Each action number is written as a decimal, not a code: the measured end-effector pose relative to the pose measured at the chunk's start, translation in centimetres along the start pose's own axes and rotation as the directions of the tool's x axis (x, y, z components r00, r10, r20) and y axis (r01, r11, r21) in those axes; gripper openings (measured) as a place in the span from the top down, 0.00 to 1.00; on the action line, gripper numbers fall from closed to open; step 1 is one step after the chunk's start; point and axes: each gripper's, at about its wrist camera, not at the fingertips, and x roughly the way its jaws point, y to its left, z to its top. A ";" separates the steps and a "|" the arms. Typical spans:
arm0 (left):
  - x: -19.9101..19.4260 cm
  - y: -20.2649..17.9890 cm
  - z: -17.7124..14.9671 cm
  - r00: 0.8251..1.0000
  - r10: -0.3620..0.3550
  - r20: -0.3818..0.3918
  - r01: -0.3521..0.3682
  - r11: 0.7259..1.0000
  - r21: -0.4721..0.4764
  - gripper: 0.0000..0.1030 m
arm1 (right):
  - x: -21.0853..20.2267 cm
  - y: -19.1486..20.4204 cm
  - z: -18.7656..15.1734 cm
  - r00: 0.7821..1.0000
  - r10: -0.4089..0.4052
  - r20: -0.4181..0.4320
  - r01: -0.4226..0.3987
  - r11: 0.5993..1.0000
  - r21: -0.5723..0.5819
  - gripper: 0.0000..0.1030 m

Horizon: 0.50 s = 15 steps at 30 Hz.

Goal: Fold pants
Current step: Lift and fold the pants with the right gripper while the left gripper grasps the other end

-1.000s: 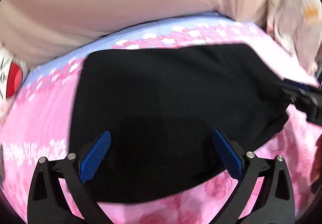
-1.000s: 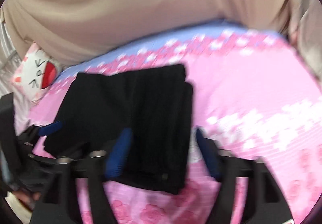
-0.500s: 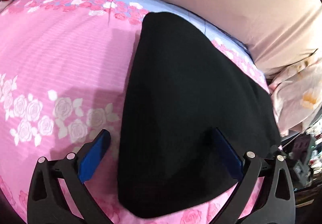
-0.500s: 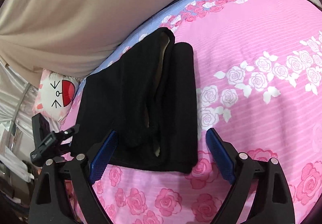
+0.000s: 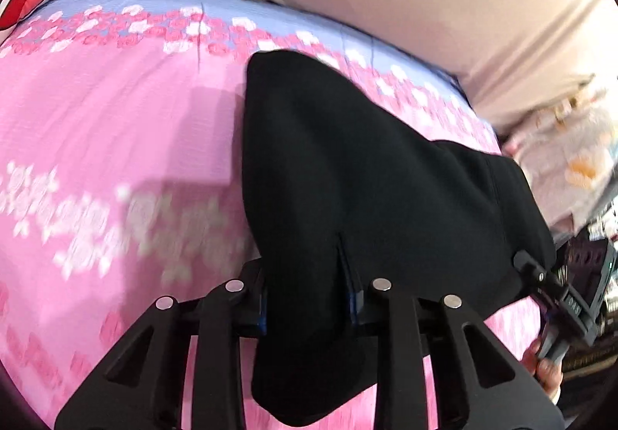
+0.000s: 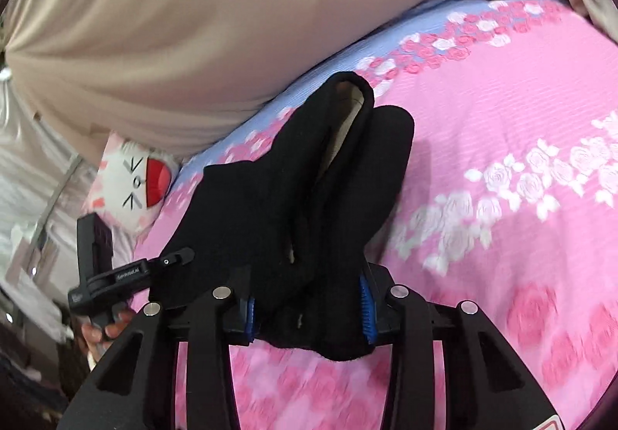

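**Pink bedspread, black pants, both tongs biting in**

Pink rose-printed bedspread (image 5: 116, 144) carries everything; its blue band runs along the far edge, under a beige cover (image 6: 193, 24), with a cat-face pillow (image 6: 135, 183) at the far left corner.

Black pants (image 5: 367, 179) lie as a compact folded bundle across the bedspread's near half, reaching back toward the blue band. In the right wrist view the stacked layers gape, showing pale lining.

A second ago both tongs stood wide over the cloth without touching it. Now the left gripper (image 5: 307, 308) is closing, drawn narrow with the bundle's near left corner bunched between its blue pads. The right gripper (image 6: 307, 308) is closing too, its pads pressing a thicker wad at the near right corner.

With both near corners pinched, the next fold, probably carrying this edge over, looks ready to begin.
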 end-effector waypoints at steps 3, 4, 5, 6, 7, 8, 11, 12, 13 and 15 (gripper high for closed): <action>-2.2 -0.1 -3.0 0.999 -0.006 -0.042 0.008 0.999 0.038 0.75 | -1.9 0.4 -2.7 0.999 -0.005 -0.038 0.004 1.000 -0.009 0.64; -3.0 -0.1 -4.4 0.998 -0.013 -0.059 0.017 0.998 0.053 0.74 | -2.6 0.2 -4.0 0.999 0.002 -0.052 -0.002 1.000 0.008 0.63; -3.4 0.1 -5.6 0.998 -0.014 -0.066 0.018 0.998 0.060 0.71 | -3.2 -0.4 -5.1 0.998 0.003 -0.065 -0.002 1.000 0.019 0.57; -3.4 0.2 -6.2 0.998 0.001 -0.069 0.003 0.998 0.060 0.68 | -3.2 -0.6 -6.1 0.996 -0.015 -0.085 0.016 1.000 0.017 0.47; -3.2 0.5 -7.2 0.997 0.040 -0.068 -0.035 0.997 0.062 0.62 | -2.9 -1.0 -7.3 0.992 -0.072 -0.108 0.073 0.997 -0.001 0.42; -3.2 0.7 -7.8 0.996 0.076 -0.053 -0.072 0.995 0.066 0.54 | -3.0 -1.3 -7.9 0.987 -0.120 -0.110 0.120 0.993 -0.008 0.34; -5.0 0.1 -8.0 0.986 0.167 0.026 -0.168 0.983 0.070 0.47 | -5.0 -2.0 -7.7 0.991 -0.128 -0.038 0.130 0.990 0.051 0.33; -5.8 -0.4 -7.8 0.980 0.189 0.060 -0.194 0.978 0.079 0.46 | -5.9 -1.6 -7.1 0.989 -0.148 -0.002 0.148 0.988 0.042 0.31; -6.9 -1.1 -7.4 0.969 0.219 0.113 -0.229 0.969 0.092 0.38 | -6.7 -0.8 -6.0 0.984 -0.172 0.042 0.172 0.985 0.008 0.27; -8.4 -2.5 -6.3 0.951 0.236 0.198 -0.260 0.960 0.103 0.15 | -6.9 0.5 -4.2 0.980 -0.178 0.091 0.184 0.982 -0.052 0.16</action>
